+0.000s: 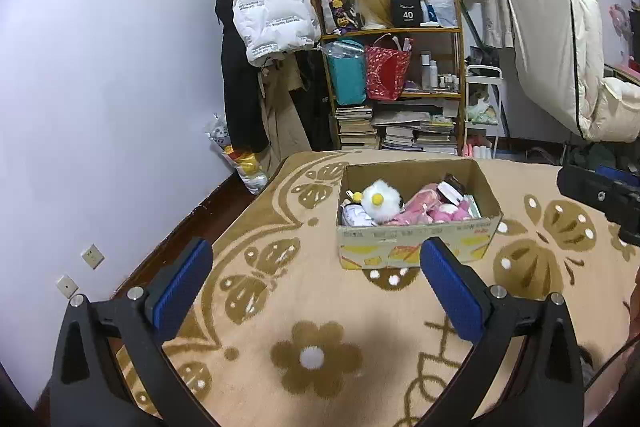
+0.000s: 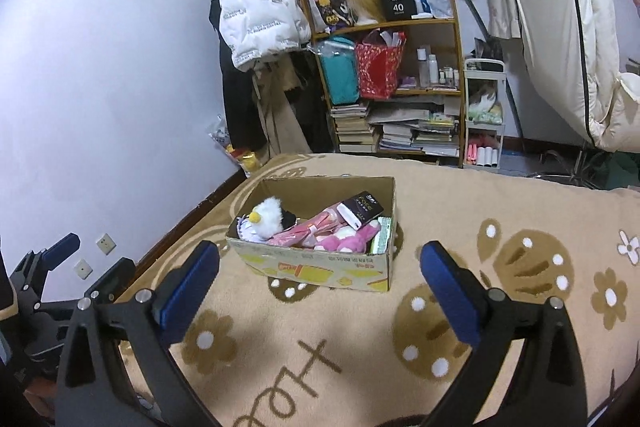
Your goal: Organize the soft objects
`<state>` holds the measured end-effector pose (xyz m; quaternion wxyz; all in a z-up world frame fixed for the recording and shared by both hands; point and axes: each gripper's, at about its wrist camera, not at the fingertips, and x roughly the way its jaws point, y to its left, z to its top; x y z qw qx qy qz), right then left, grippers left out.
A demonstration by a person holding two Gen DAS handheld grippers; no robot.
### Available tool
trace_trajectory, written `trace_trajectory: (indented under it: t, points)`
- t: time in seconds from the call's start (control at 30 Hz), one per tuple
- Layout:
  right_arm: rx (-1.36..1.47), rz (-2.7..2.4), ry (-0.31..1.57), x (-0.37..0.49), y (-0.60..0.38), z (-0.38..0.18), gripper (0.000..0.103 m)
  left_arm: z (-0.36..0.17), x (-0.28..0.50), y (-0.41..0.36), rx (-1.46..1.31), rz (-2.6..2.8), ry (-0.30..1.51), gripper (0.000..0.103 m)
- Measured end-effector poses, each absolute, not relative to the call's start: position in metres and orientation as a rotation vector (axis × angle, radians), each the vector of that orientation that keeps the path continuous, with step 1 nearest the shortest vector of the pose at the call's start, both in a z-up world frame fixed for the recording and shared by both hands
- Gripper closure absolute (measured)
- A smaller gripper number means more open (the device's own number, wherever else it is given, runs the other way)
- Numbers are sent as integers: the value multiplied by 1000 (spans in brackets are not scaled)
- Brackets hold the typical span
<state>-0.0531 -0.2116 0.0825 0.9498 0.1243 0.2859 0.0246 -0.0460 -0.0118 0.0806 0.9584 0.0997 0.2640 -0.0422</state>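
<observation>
An open cardboard box (image 1: 416,243) (image 2: 320,267) stands on a tan blanket with brown butterfly and flower patterns. Inside it lie a white fluffy plush with a yellow centre (image 1: 380,203) (image 2: 266,217), a pink plush (image 1: 440,213) (image 2: 352,239), a pink packet (image 2: 316,225) and a black and white package (image 2: 360,211). My left gripper (image 1: 316,279) is open and empty, above the blanket just in front of the box. My right gripper (image 2: 320,279) is open and empty, also short of the box. The left gripper also shows at the left edge of the right wrist view (image 2: 86,259).
The blanket (image 1: 320,327) covers a bed that ends at the far edge behind the box. Beyond stand a wooden shelf (image 1: 400,31) with bags and books, a white jacket (image 1: 272,7) on a rack, and the wall at left (image 1: 100,87).
</observation>
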Motion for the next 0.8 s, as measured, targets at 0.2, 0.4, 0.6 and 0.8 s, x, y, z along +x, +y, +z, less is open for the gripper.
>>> trace_trajectory:
  t: [0.2,0.4,0.6,0.8]
  points:
    - [256,39,601,-65,-211,66,0,73,-61,-9,204,-85,551,1]
    - [260,33,614,-66,-211,52,0,54,-59,-9,223,-73,595,1]
    - [255,30,644,-62,-206,40,0,42,-51,-10,211,-104,603,1]
    - [283,21,687,-57,-208,27,0,34,-44,-12,221,-100,623,1]
